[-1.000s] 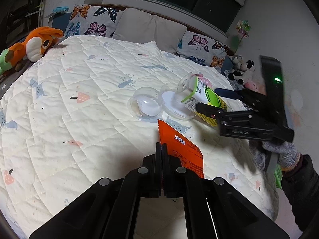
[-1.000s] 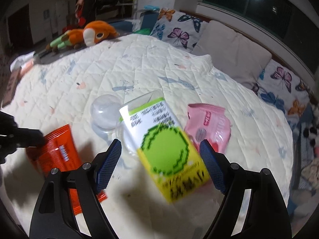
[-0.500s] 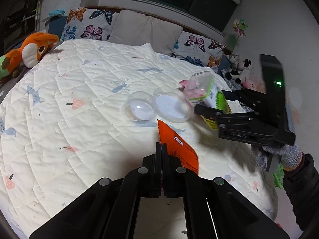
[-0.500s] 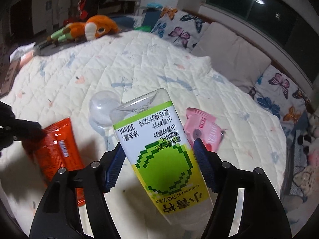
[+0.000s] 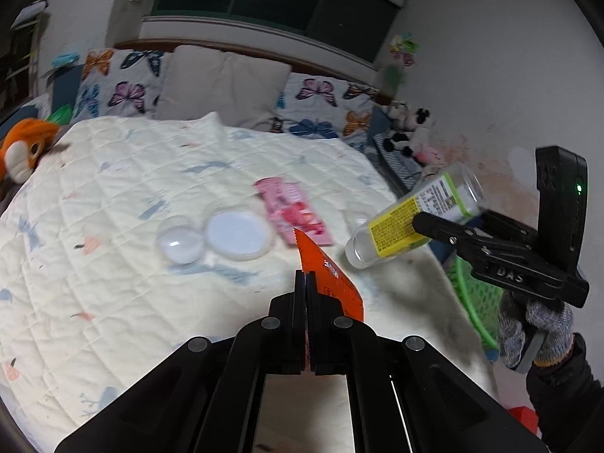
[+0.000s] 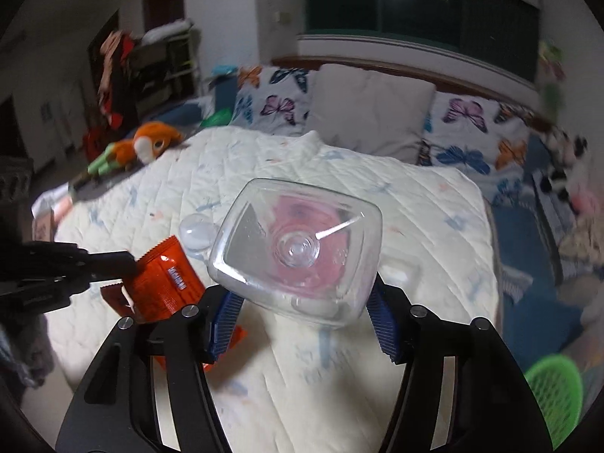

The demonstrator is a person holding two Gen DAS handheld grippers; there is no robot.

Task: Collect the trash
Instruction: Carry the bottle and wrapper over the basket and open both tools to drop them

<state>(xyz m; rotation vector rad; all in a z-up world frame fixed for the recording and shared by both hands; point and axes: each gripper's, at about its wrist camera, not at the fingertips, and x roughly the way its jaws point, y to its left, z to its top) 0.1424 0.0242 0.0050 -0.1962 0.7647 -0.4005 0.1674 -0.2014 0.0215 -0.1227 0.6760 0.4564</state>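
My left gripper (image 5: 305, 277) is shut on an orange snack wrapper (image 5: 324, 271), held above the bed; it also shows in the right wrist view (image 6: 166, 279). My right gripper (image 6: 302, 321) is shut on a clear plastic bottle (image 6: 294, 249) with a yellow-green label, held in the air with its base facing the camera. In the left wrist view the bottle (image 5: 411, 215) is tilted with its neck down-left, over the bed's right edge. A pink wrapper (image 5: 292, 211) and a clear open clamshell container (image 5: 215, 234) lie on the quilt.
A green mesh basket (image 6: 555, 389) stands on the floor beside the bed's right side, also in the left wrist view (image 5: 479, 294). Pillows (image 5: 222, 83) line the headboard. An orange plush toy (image 6: 151, 143) lies at the bed's left edge.
The right gripper has lifted the bottle off the bed and swung it right, tilting it. The left gripper has risen with the orange wrapper. The pink wrapper is now uncovered.
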